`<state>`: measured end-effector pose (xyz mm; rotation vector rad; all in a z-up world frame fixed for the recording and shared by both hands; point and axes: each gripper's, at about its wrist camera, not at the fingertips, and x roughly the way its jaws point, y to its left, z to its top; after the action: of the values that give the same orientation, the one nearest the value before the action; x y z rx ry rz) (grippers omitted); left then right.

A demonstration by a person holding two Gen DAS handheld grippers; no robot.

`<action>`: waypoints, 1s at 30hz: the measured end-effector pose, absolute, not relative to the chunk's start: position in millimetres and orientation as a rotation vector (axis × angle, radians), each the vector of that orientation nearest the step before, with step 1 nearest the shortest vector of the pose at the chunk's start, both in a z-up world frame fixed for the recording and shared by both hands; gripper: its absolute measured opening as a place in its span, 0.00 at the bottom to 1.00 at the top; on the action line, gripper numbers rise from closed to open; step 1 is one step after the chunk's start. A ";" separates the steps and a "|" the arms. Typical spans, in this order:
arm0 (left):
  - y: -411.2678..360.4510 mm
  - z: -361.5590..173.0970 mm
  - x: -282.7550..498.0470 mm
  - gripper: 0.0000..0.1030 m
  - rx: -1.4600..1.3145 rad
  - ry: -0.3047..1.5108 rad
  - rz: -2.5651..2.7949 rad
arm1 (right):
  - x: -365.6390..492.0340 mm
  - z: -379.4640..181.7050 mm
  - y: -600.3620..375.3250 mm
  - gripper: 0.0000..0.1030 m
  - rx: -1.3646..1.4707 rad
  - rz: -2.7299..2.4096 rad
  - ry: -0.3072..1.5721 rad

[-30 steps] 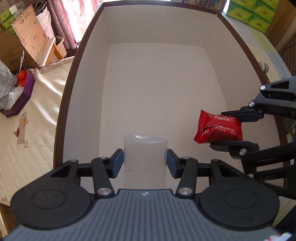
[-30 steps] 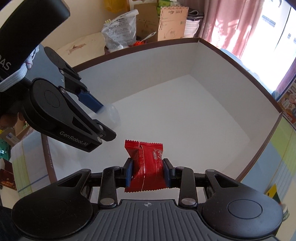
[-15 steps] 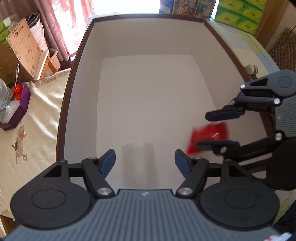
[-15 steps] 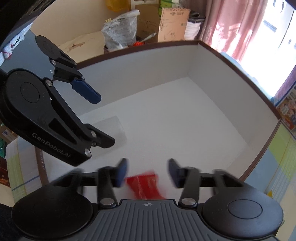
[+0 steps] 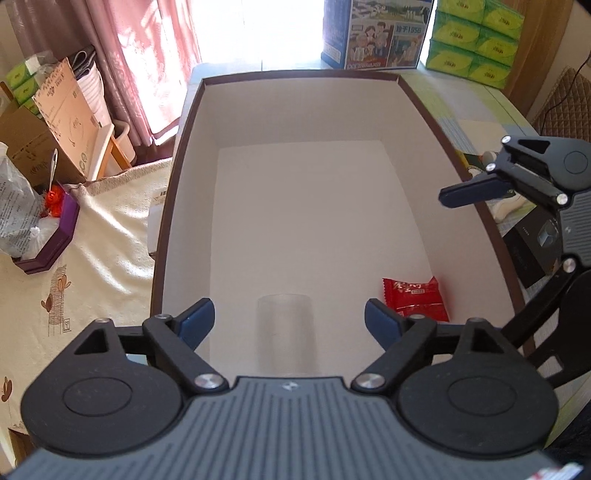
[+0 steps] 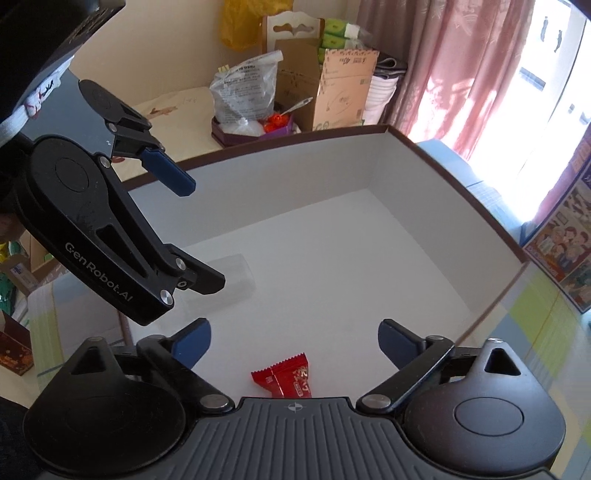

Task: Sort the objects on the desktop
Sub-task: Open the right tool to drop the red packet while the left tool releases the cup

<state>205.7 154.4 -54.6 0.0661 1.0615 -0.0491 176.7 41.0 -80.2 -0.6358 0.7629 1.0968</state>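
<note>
A big box (image 5: pixel 417 107) with a brown rim and white inside fills both views. On its floor lies a clear plastic cup (image 5: pixel 286 332) on its side, and to its right a red snack packet (image 5: pixel 415 299). My left gripper (image 5: pixel 288 315) hangs above the cup, its jaws opening wide and the pads off the cup. My right gripper (image 6: pixel 295 339) hangs over the packet (image 6: pixel 286 380), its jaws also opening, with nothing gripped. In the right wrist view the left gripper (image 6: pixel 190 229) stands at the left above the cup (image 6: pixel 232 280).
Left of the box lies a cream cloth (image 5: pixel 92 266) with a purple tray (image 5: pixel 51 247), a plastic bag and cardboard boxes (image 5: pixel 55 122). Green tissue packs (image 5: pixel 476 37) and a picture box (image 5: pixel 373 33) stand beyond it. A black box (image 5: pixel 532 243) sits at its right.
Both grippers let go and spread their jaws while rising. The cup and the red packet dropped out of them and now rest on the box floor.
</note>
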 end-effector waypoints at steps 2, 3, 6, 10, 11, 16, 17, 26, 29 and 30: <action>152.4 -51.2 202.4 0.87 0.065 1.054 -0.042 | 172.7 -74.3 35.4 0.95 -0.624 1.091 0.762; 151.1 -49.9 200.2 0.87 0.066 1.052 -0.038 | 171.0 -71.6 32.2 0.95 -0.617 1.091 0.762; 149.2 -45.2 195.6 0.88 0.061 1.045 -0.029 | 166.9 -64.3 24.0 0.96 -0.595 1.090 0.758; 145.1 -38.6 187.2 0.88 0.057 1.036 -0.018 | 160.7 -54.5 11.8 0.96 -0.563 1.088 0.754; 143.5 -36.8 184.4 0.89 0.060 1.033 -0.014 | 158.8 -52.0 8.5 0.97 -0.556 1.087 0.753; 137.9 -27.1 169.5 0.90 0.059 1.010 0.012 | 149.0 -42.7 -7.3 0.98 -0.522 1.089 0.743; 137.0 -25.2 166.3 0.90 0.056 1.005 0.017 | 147.4 -41.8 -10.2 0.98 -0.516 1.089 0.743; 126.0 -9.4 126.2 0.91 0.033 0.961 0.082 | 126.7 -32.0 -38.8 0.98 -0.466 1.081 0.740; 121.9 -6.6 113.4 0.92 0.024 0.953 0.103 | 118.6 -28.9 -48.1 0.98 -0.455 1.085 0.737; 120.2 -6.1 108.9 0.92 0.018 0.952 0.110 | 116.5 -28.1 -51.3 0.98 -0.451 1.087 0.738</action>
<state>108.9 120.2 -6.1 0.0181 0.9518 0.1104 116.5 -51.3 -28.1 -0.4507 0.7378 1.0871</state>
